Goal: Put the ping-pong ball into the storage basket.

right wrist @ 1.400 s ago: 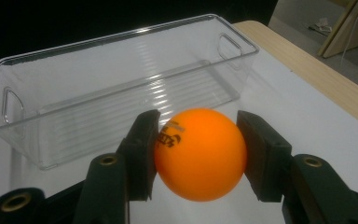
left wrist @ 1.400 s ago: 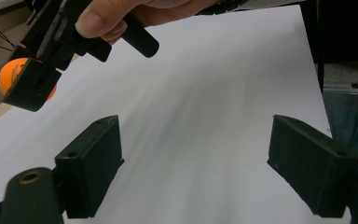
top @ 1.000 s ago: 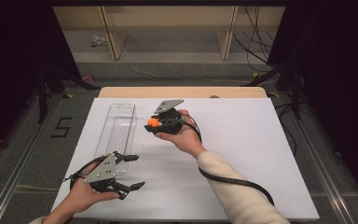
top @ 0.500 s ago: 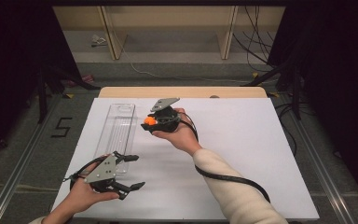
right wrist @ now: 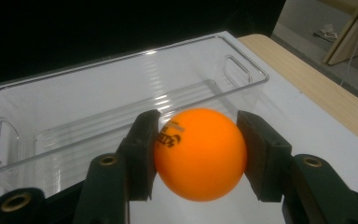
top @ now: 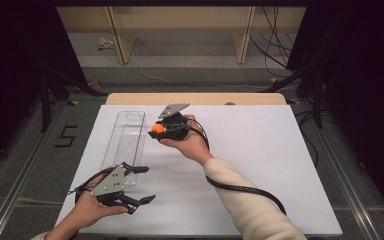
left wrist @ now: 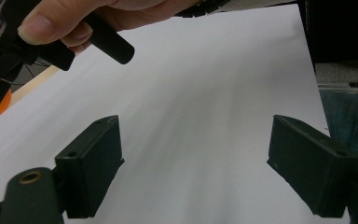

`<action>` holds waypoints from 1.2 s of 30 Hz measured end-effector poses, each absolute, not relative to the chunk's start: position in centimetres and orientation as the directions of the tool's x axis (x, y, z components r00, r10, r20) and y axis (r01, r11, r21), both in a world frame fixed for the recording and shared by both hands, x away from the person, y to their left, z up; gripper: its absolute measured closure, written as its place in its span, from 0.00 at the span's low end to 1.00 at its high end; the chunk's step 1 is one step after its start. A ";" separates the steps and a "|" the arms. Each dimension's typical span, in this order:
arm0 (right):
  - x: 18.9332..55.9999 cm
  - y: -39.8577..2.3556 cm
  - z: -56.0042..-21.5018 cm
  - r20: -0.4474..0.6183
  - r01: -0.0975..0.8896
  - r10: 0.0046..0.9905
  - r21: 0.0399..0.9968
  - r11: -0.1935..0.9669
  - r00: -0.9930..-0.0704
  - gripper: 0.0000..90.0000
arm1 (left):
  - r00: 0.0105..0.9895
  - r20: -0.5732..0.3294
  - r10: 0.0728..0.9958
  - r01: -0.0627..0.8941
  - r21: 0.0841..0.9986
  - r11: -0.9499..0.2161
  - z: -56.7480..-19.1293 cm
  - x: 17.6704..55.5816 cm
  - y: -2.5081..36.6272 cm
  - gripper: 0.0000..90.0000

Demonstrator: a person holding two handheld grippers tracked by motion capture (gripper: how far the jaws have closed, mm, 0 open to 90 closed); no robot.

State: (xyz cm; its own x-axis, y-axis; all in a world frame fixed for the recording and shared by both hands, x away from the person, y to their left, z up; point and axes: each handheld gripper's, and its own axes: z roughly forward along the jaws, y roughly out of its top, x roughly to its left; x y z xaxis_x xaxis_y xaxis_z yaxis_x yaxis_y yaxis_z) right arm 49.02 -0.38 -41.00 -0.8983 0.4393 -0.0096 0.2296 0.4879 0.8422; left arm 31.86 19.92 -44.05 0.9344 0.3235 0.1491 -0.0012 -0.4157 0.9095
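Carried a little toward the clear bin since the earlier high view, the orange ball (right wrist: 200, 154) now sits pinched between the two black jaws of the right gripper (top: 159, 131), raised above the white tabletop (top: 280, 165) just beside the bin's far end, roughly midway along the tabletop's far half. Both pads press on opposite sides of the ball at about its widest line, which is the sensible place to hold it: a smooth, round shell like this looks light and rigid but slippery, so a grip off the middle would likely squirt it out, and squeezing harder could dent a thin wall. Printed lettering shows on the side facing the left-hand pad. Beyond the ball, the clear plastic bin (right wrist: 121, 93) lies long and narrow near the tabletop's left edge, nothing visible inside it, with cut-out handles at each short end. Near the tabletop's near left corner, the left gripper (top: 139, 185) has kept its place, its jaws spread wide with only bare white surface between them, just past the bin's near end.
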 end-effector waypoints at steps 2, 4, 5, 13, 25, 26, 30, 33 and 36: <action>49.1 -0.2 -40.9 -0.010 0.227 0.437 0.843 0.487 -0.900 0.57 | 0.935 0.149 0.323 -0.001 0.909 -0.416 -44.1 31.9 19.9 0.19; 49.1 -0.1 -40.9 -0.008 0.228 0.437 0.843 0.486 -0.900 0.57 | 0.934 0.149 0.323 -0.001 0.909 -0.416 -44.1 31.9 19.9 0.19; 49.1 0.0 -40.9 -0.009 0.227 0.436 0.844 0.485 -0.900 0.57 | 0.934 0.150 0.323 -0.002 0.909 -0.416 -44.1 31.9 19.9 0.19; 49.2 0.4 -41.0 -0.007 0.227 0.432 0.843 0.488 -0.902 0.57 | 0.935 0.150 0.322 -0.002 0.909 -0.417 -44.1 31.9 19.9 0.19; 49.3 0.9 -41.2 -0.003 0.229 0.427 0.840 0.491 -0.904 0.57 | 0.935 0.150 0.321 -0.002 0.909 -0.417 -44.1 31.8 19.9 0.19; 49.3 0.9 -41.2 -0.003 0.230 0.428 0.840 0.492 -0.904 0.57 | 0.935 0.150 0.321 -0.002 0.909 -0.417 -44.1 31.8 19.9 0.19; 49.3 1.1 -41.2 -0.005 0.227 0.424 0.839 0.495 -0.906 0.57 | 0.935 0.148 0.323 -0.001 0.909 -0.416 -44.1 31.8 19.9 0.19; 49.3 1.3 -41.1 -0.004 0.226 0.422 0.840 0.494 -0.907 0.57 | 0.935 0.151 0.322 -0.003 0.909 -0.417 -44.1 31.9 19.9 0.19; 49.4 1.6 -41.0 -0.006 0.223 0.419 0.839 0.496 -0.908 0.57 | 0.935 0.150 0.321 -0.003 0.909 -0.417 -44.1 31.8 19.9 0.19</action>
